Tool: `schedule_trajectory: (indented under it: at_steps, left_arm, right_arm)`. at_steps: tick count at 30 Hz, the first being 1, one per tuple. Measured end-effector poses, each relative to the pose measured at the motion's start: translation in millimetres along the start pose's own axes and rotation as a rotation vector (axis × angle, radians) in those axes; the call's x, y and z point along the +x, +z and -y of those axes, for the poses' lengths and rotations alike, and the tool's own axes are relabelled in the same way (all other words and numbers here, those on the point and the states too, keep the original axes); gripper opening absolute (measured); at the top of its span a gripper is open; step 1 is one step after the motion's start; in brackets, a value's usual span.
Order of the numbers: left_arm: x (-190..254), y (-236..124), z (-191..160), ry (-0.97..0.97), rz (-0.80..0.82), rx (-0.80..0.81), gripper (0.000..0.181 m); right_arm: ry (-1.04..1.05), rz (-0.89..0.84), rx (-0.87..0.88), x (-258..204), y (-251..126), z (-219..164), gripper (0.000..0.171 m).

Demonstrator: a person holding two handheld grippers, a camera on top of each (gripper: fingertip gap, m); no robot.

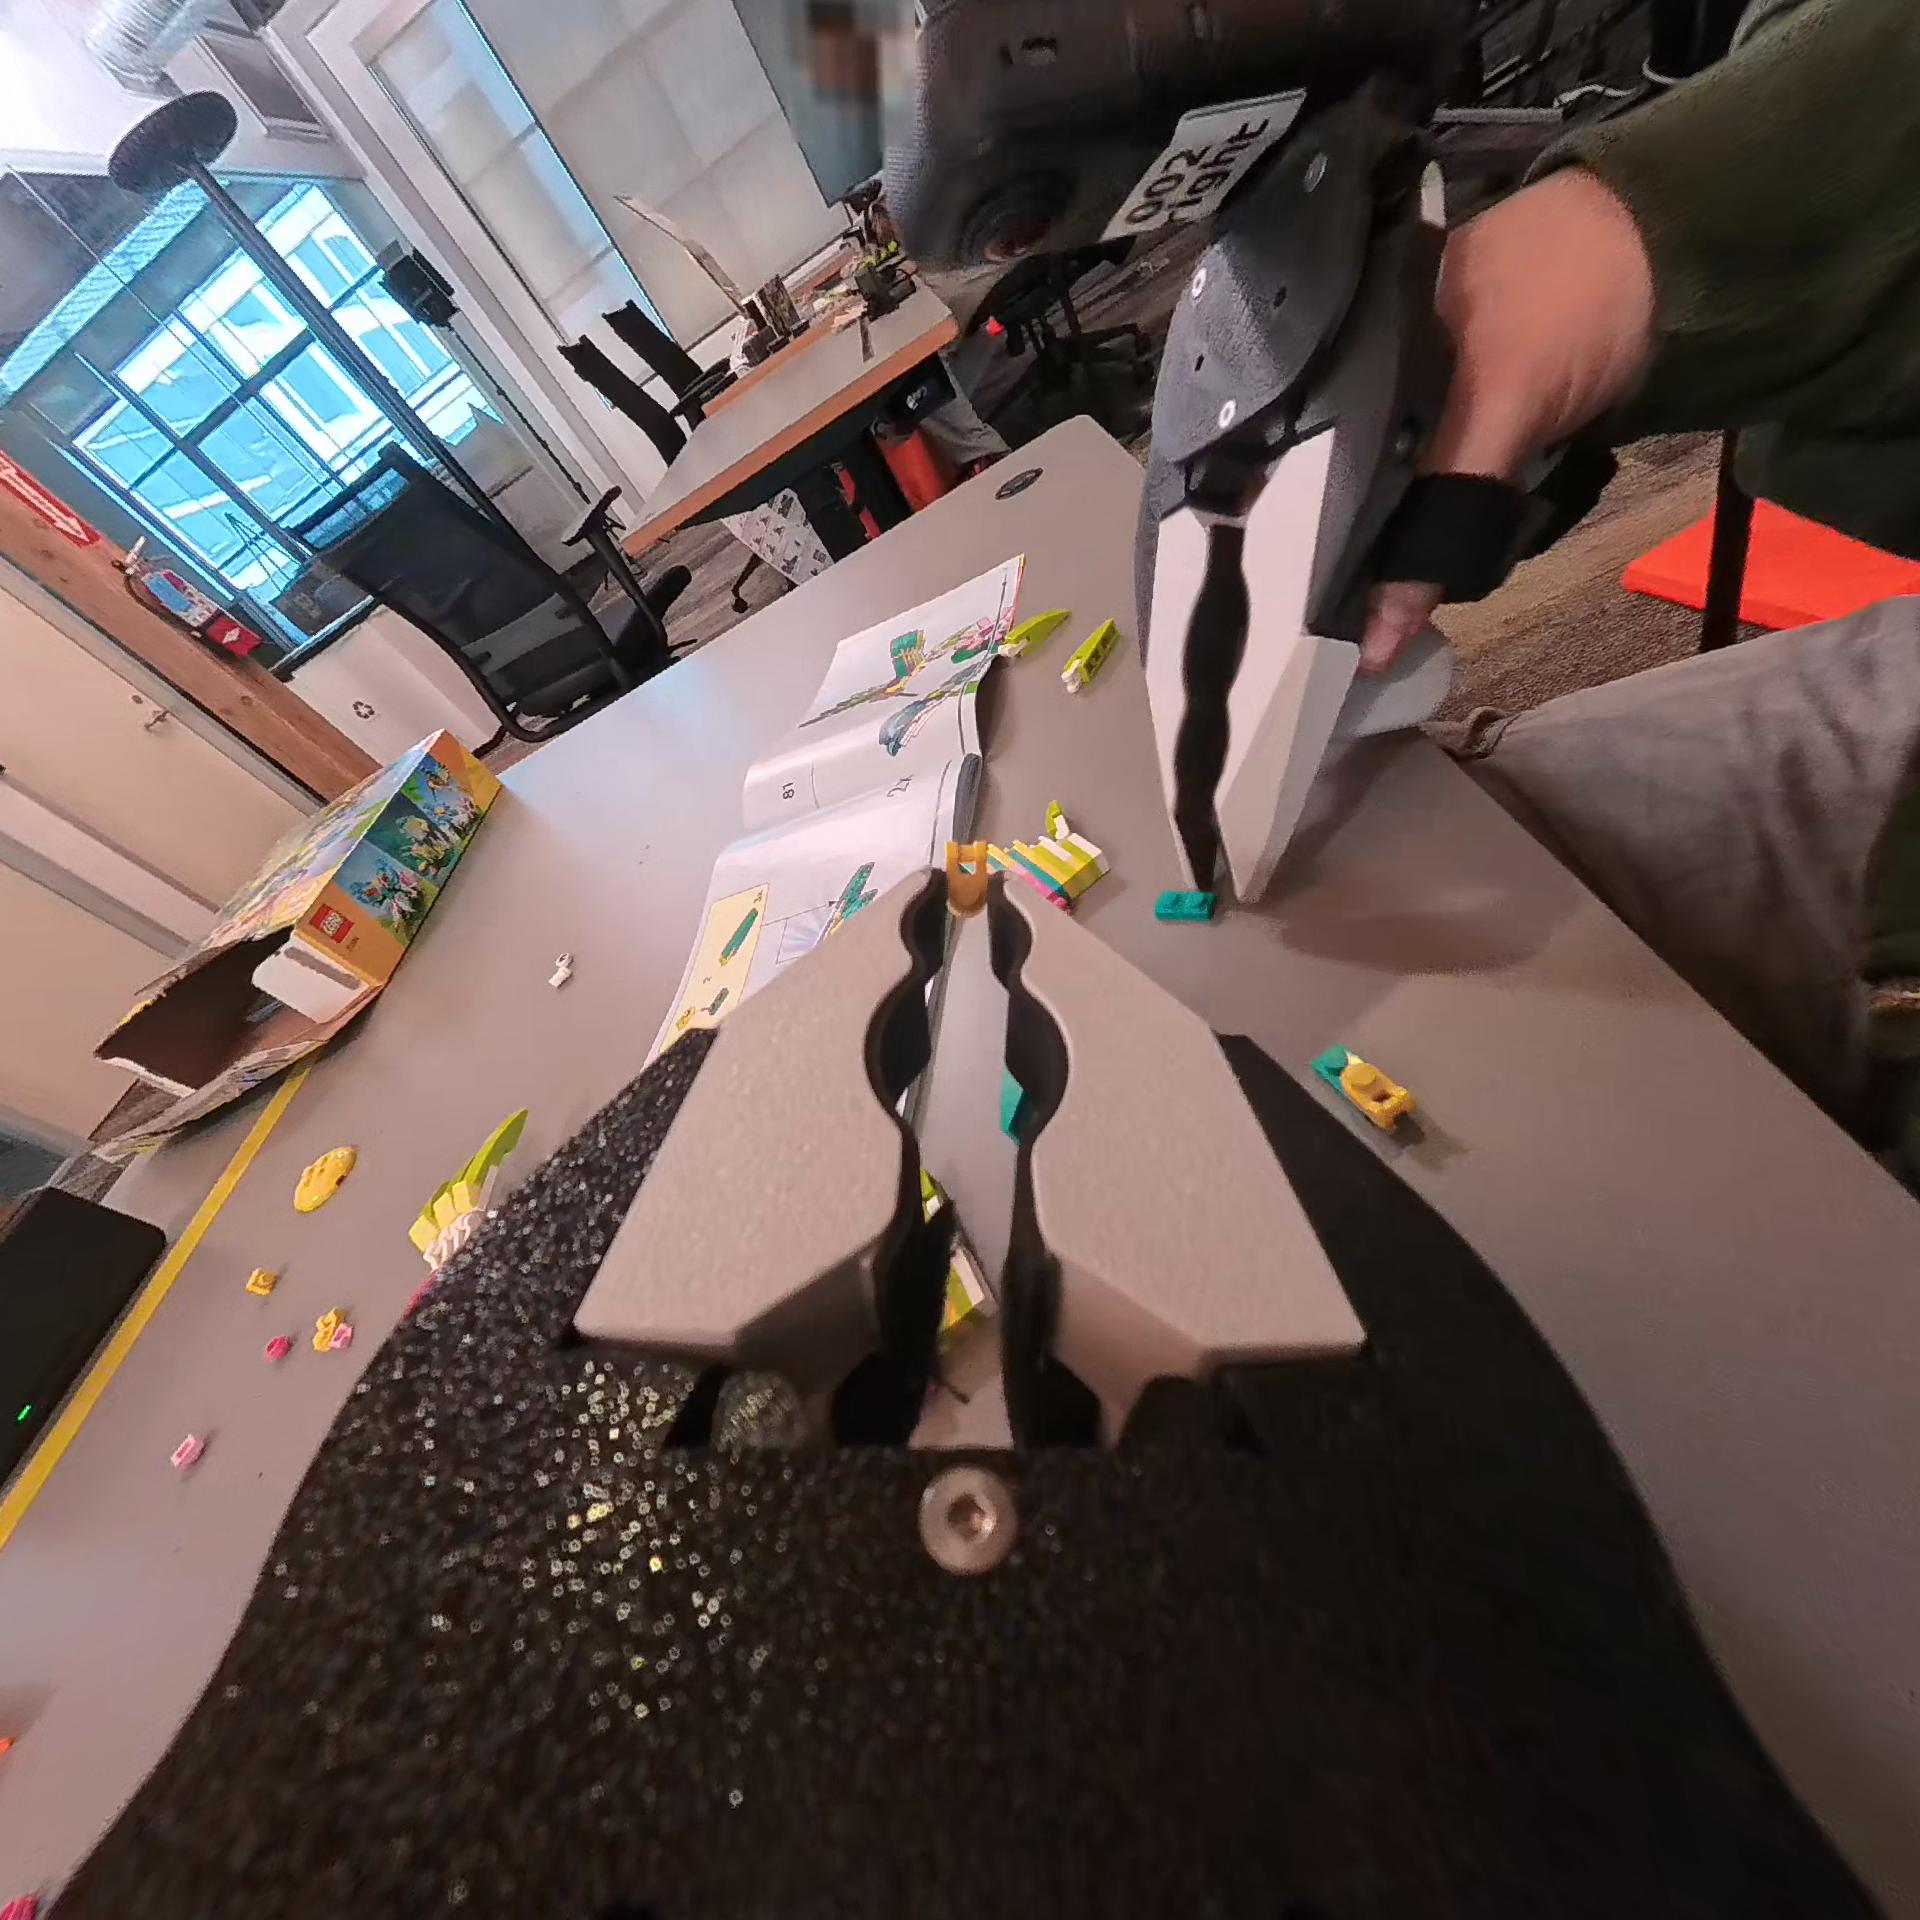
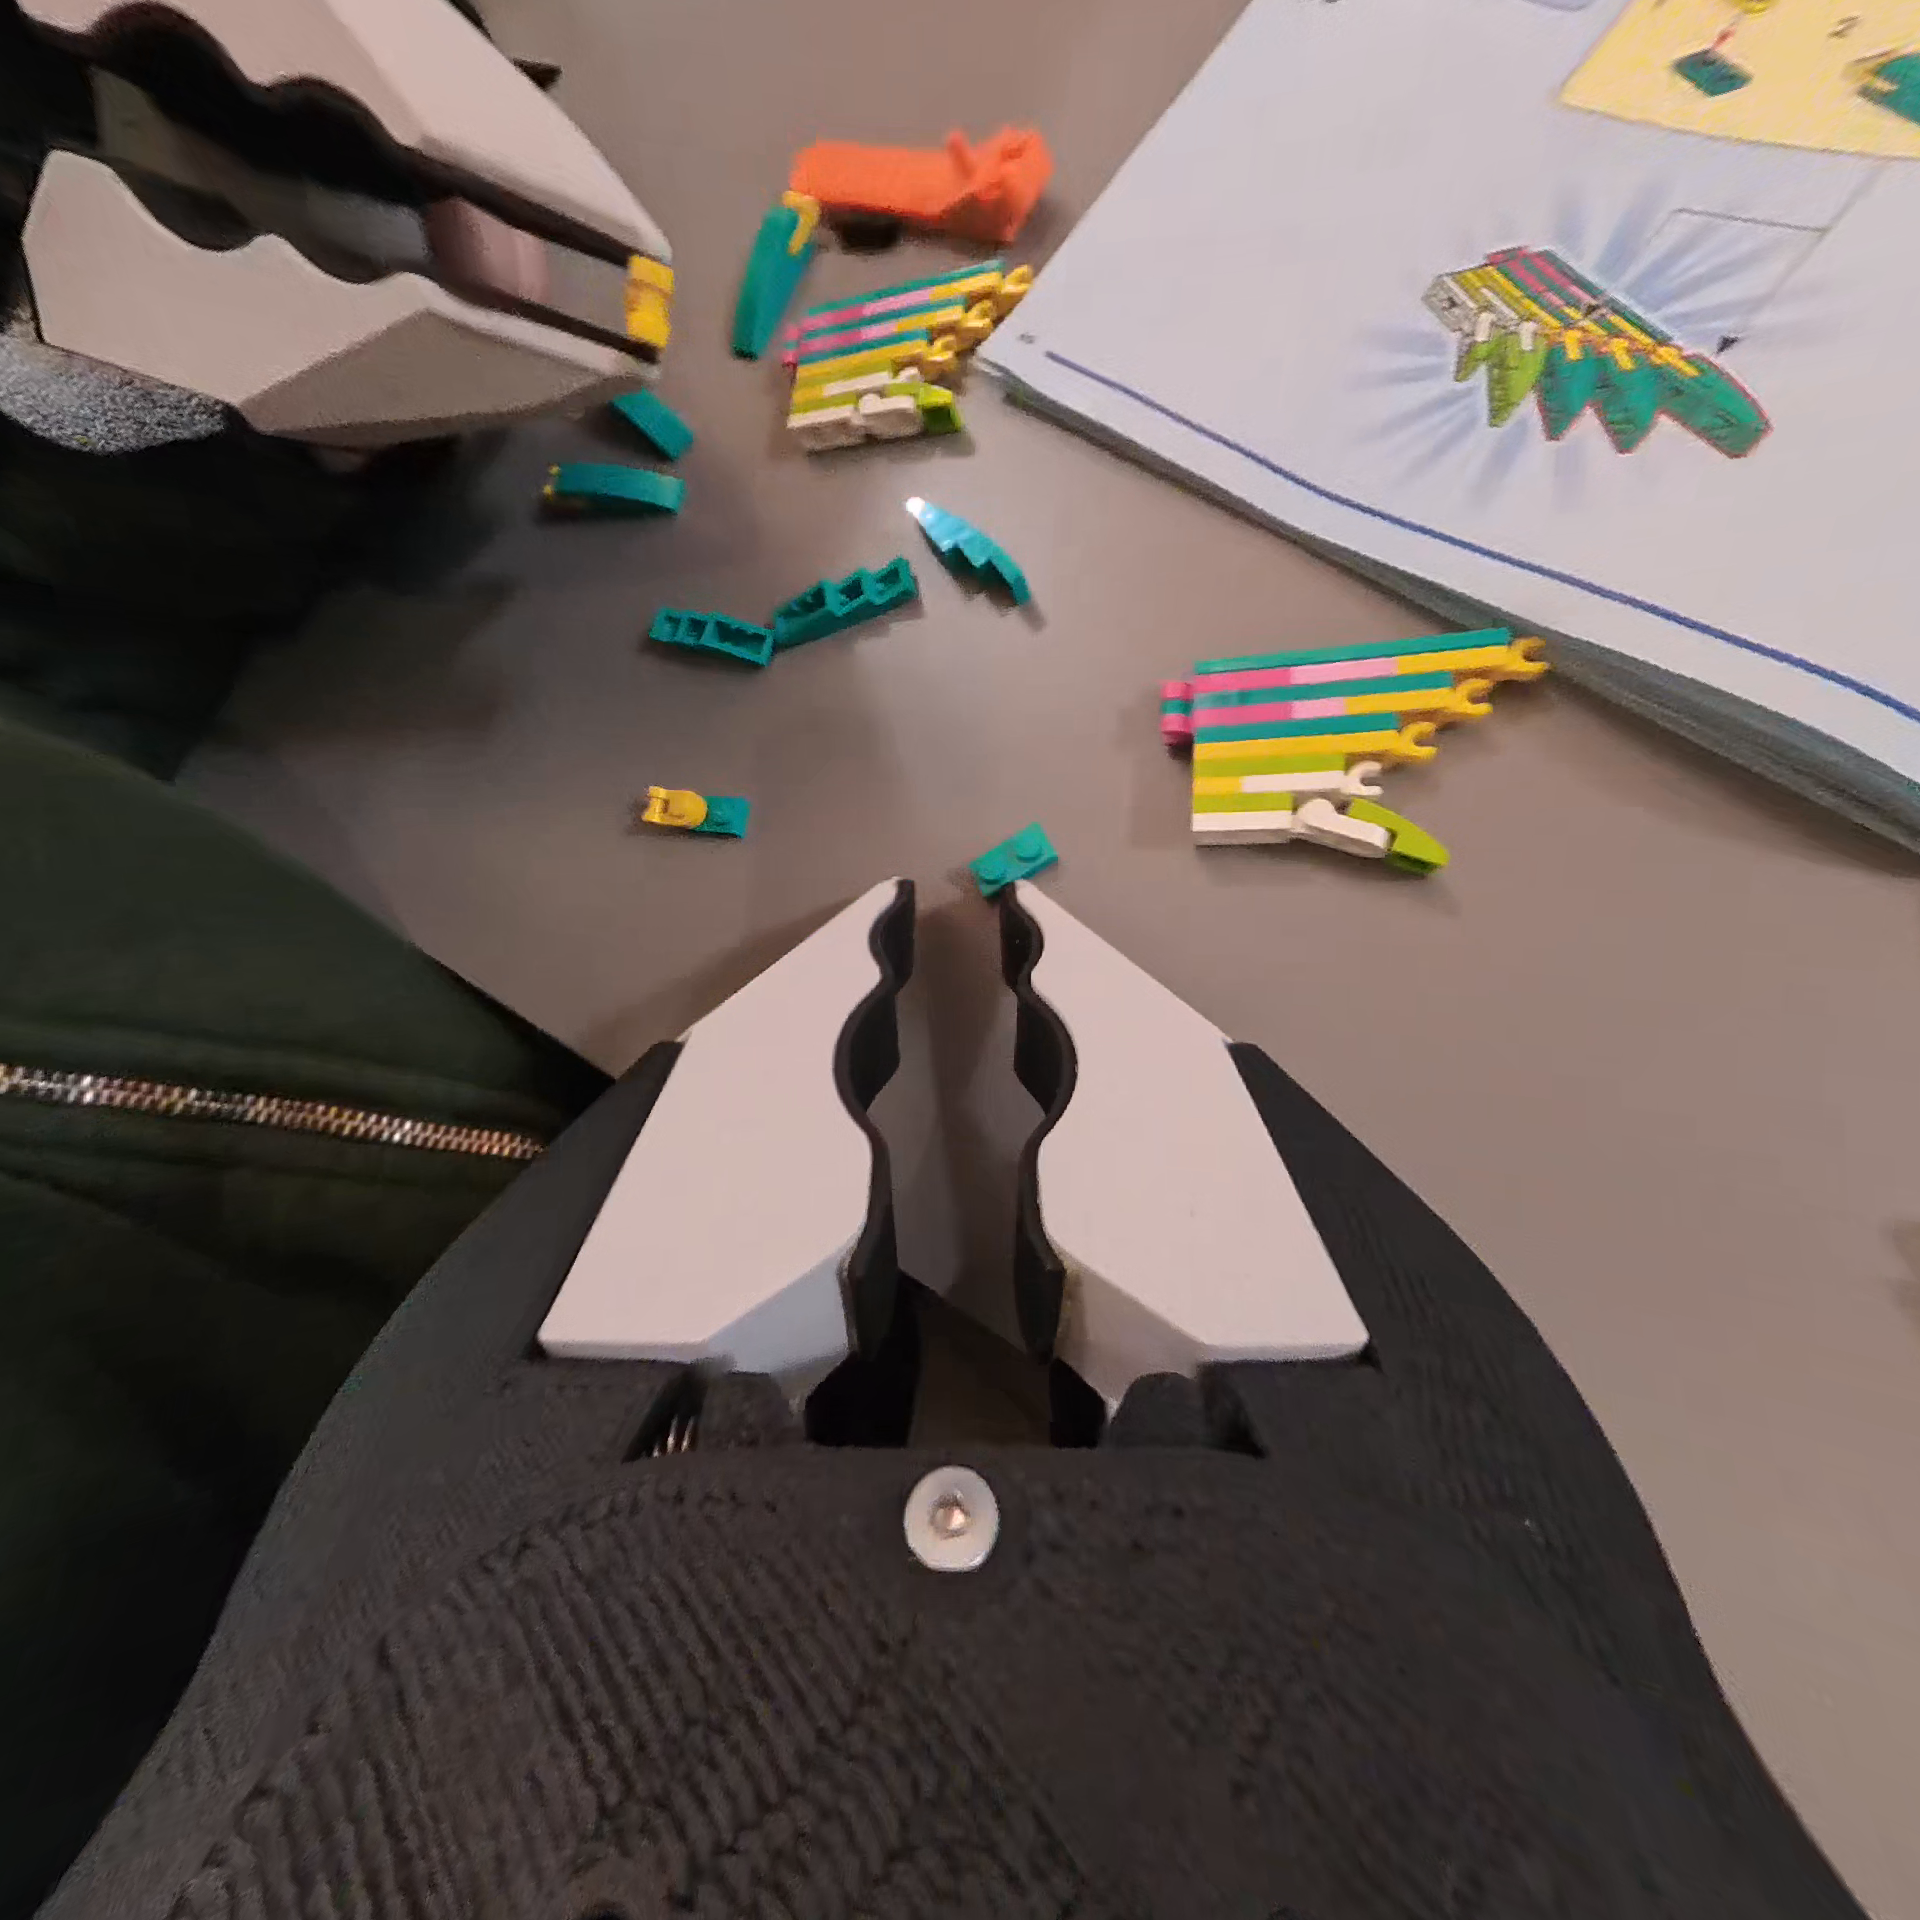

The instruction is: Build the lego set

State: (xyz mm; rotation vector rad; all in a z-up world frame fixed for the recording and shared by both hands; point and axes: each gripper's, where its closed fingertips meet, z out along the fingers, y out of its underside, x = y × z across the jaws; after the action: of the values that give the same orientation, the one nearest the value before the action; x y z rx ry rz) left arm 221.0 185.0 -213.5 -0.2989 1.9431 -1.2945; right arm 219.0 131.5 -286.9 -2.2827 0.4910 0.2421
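Just ahead of my right jaws, touching the tip of the far-side finger, lies a small teal plate (image 2: 1013, 858) flat on the grey surface (image 2: 1455, 1143). My right gripper (image 2: 954, 891) stands with its jaws parted by a narrow gap and holds nothing. I judge the step in hand is picking up this plate: the piece sits off the jaws' centre line, so I should shift sideways until the gap straddles it, keep the tips low against the surface, and close on its short edges so it does not skate away or flip.

My left gripper (image 1: 968, 881) hangs above the surface with its jaws nearly closed, pinching a small yellow clip piece (image 1: 968, 878) at the very tips; it should stay steady while the right works.

Beyond my right jaws and to the side lies a striped wing assembly (image 2: 1340, 743), a second one (image 2: 894, 353) farther off, loose teal slopes (image 2: 842, 603) between them, and the open instruction booklet (image 2: 1558, 312) past the nearer wing.
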Motion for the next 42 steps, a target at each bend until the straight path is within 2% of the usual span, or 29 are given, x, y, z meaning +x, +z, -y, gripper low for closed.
schedule_trajectory:
  at_steps: [1,8,20,31,35,39,42]
  left_arm:
    - [0,0,0,0.000,-0.001,-0.001,0.005]
    - [1,1,-1,-0.006,-0.005,-0.006,0.005]
    - [2,2,-2,-0.004,-0.011,-0.010,0.005]
    - [3,2,-2,0.000,-0.013,-0.014,0.005]
    - [3,2,-2,0.000,-0.015,-0.015,0.005]
    - [4,2,-2,0.000,-0.019,-0.016,0.005]
    - [4,2,-2,0.001,-0.022,-0.017,0.005]
  right_arm:
    - [-0.009,0.002,-0.006,-1,0,0,0.017]
    - [-0.045,0.017,0.029,-5,7,7,0.027]
    - [-0.100,-0.067,0.063,1,17,18,0.026]
    - [-0.140,-0.124,0.057,9,22,23,0.013]
    - [-0.208,-0.062,0.003,5,17,17,0.006]
    - [-0.386,0.057,-0.099,-6,8,1,0.006]
    - [-0.443,0.103,-0.130,-9,5,-3,0.015]
